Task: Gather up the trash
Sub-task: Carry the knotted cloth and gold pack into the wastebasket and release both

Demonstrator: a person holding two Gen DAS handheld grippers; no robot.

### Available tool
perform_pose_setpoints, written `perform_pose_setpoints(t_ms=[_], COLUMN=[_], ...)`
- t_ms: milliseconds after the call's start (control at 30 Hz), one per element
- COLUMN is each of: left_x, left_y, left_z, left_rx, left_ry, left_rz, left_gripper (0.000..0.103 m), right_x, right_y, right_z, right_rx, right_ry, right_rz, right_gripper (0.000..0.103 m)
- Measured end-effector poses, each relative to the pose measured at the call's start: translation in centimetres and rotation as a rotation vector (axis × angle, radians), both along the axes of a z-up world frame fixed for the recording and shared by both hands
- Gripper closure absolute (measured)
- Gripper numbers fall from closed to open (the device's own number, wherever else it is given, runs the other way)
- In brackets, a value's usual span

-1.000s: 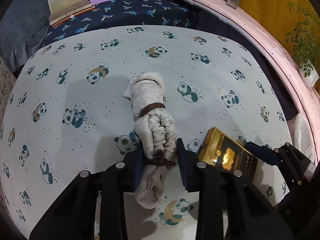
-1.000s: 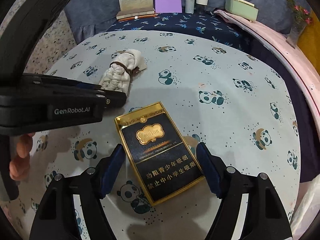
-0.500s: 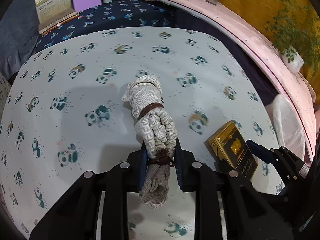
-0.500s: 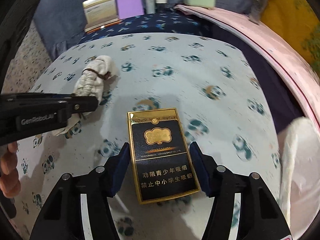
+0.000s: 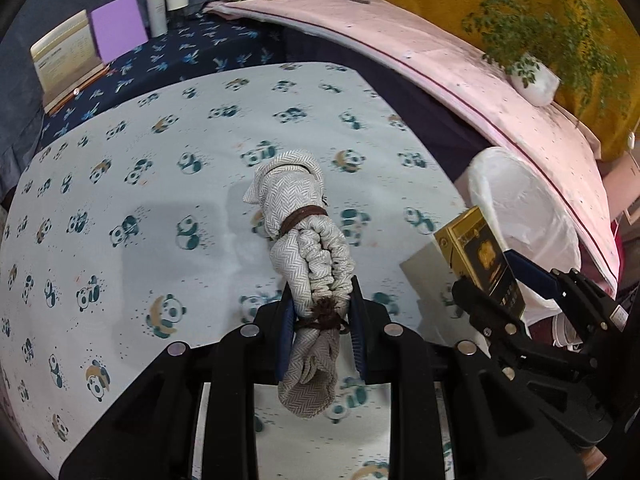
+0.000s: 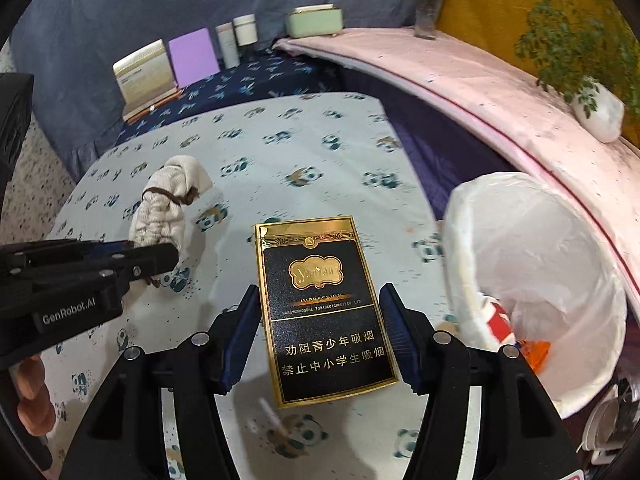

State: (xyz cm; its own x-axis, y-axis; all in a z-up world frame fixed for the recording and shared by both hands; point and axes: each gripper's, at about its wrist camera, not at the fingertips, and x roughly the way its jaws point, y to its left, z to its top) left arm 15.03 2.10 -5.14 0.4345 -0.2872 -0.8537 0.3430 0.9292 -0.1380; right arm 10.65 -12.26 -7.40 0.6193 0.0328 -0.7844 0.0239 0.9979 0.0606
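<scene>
Both claws loaded: left claw (image 5: 320, 320) clamped on the cloth bundle (image 5: 308, 248), right claw (image 6: 320, 336) pinching the cigarette pack (image 6: 320, 308), jaws just tightened. I'd swing both over the bin (image 6: 560, 248) at right-frame before letting go

Domestic setting, evidently a living room or bedroom. A surface covered in a pale panda-print cloth (image 5: 168, 184) stands near a pink fabric-covered ledge (image 6: 472, 92) carrying a potted green plant (image 6: 596, 108) and a mint-green box (image 6: 315, 20). A bin lined with a white plastic bag (image 6: 536, 248) stands just beside the surface.
</scene>
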Motion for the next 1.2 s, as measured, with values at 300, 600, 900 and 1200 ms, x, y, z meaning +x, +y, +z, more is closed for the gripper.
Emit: perform_pose_setpoints(t_ms=[300,600,900,1200], left_x=[-2.0,-3.4,-4.0,-3.3], left_y=[-5.2,-10.9,-17.4,-22.0], left_z=[1.9,3.0,2.9,2.5], left_rx=[0.011,0.022,0.035,0.010], left_ry=[-0.042,-0.071,-0.075,-0.071], left_rz=[-0.093,-0.198,-0.333,-0.420], left_gripper=[0.080,0.080,0.079,0.071], right_x=[-2.5,-4.7,-6.6,-7.4], right_y=[-4.3,-9.5,-15.3,-19.9], right_z=[2.6,3.9,4.7,4.4], right_rx=[0.010,0.021,0.017,0.012], right_ry=[-0.069,-0.114,-0.141,-0.137], right_rz=[-0.083,-0.188,-0.305,-0.396], right_gripper=[0.045,0.045,0.045,0.045])
